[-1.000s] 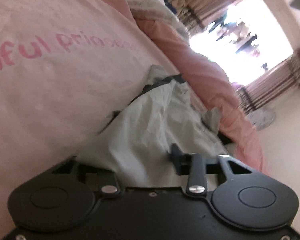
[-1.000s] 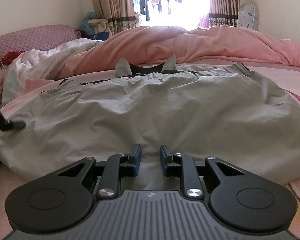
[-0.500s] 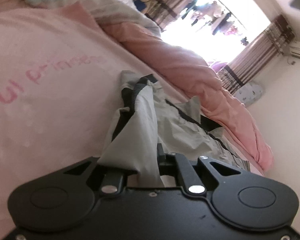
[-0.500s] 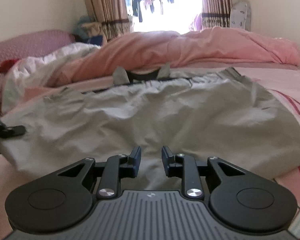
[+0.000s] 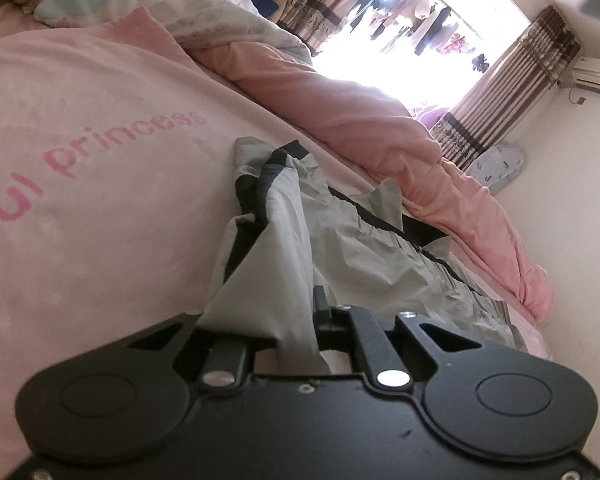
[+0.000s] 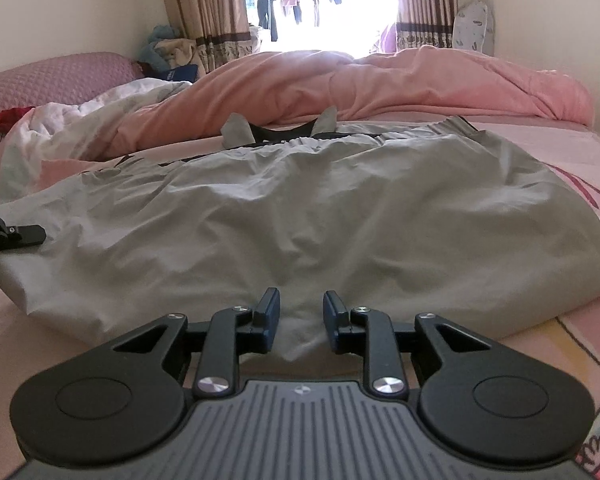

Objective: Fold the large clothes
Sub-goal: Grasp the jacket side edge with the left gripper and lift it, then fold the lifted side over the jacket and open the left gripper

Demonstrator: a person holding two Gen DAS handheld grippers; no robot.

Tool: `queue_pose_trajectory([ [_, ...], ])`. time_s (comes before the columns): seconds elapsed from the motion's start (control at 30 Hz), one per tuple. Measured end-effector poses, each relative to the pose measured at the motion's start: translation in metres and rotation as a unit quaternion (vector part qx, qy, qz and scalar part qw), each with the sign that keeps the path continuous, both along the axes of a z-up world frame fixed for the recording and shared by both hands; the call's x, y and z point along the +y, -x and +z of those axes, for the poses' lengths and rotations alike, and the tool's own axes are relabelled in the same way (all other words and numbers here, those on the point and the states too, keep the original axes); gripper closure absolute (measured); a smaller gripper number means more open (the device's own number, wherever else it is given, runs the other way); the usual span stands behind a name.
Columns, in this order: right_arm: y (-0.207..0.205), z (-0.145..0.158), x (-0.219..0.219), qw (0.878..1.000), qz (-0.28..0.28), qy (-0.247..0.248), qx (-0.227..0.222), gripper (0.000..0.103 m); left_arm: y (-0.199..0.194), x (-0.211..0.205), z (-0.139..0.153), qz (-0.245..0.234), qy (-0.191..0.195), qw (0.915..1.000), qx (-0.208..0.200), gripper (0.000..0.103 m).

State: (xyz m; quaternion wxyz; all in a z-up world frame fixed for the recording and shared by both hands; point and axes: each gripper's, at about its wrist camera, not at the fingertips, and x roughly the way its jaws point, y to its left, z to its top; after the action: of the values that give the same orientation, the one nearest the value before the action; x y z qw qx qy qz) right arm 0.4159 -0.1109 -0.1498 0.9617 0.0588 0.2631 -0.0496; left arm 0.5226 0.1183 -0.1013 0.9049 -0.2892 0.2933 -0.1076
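Your left gripper (image 5: 300, 332) pinches the grey garment (image 6: 300, 216), right gripper (image 6: 300, 316) part-open astride its hem: lifting now drags it lopsided

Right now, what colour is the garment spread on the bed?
Light grey garment with black trim, clearest in the right wrist view.

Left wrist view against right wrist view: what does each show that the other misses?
Only the left wrist view shows the pink lettering "princess" on the pale pink bedsheet, a wall air conditioner, and the left gripper shut on cloth. Only the right wrist view shows the mauve quilted pillow and the right gripper, jaws apart around a fabric ridge. Both show the light grey garment, salmon-pink duvet and striped curtains.
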Motion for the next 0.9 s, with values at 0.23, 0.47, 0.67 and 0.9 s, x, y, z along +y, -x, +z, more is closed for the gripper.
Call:
queue_pose_trajectory([
  [0.23, 0.010, 0.029, -0.014, 0.999, -0.017, 0.021, -0.028, 0.068, 0.004, 0.001, 0.006, -0.007, 0.012, 0.9999, -0.010, 0.098],
  [0.47, -0.003, -0.004, -0.033, 0.999, -0.032, 0.016, 0.004, 0.068, 0.006, -0.008, 0.021, -0.030, 0.026, 0.9982, -0.044, 0.100],
  [0.67, -0.007, 0.002, -0.036, 1.000, -0.026, 0.000, 0.014, 0.068, 0.005, -0.051, 0.066, -0.110, 0.020, 0.9883, -0.104, 0.101],
  [0.9, 0.020, 0.030, -0.095, 0.997, -0.069, -0.042, -0.013, 0.068, 0.002, -0.167, 0.105, -0.231, 0.015, 0.9628, -0.139, 0.101],
])
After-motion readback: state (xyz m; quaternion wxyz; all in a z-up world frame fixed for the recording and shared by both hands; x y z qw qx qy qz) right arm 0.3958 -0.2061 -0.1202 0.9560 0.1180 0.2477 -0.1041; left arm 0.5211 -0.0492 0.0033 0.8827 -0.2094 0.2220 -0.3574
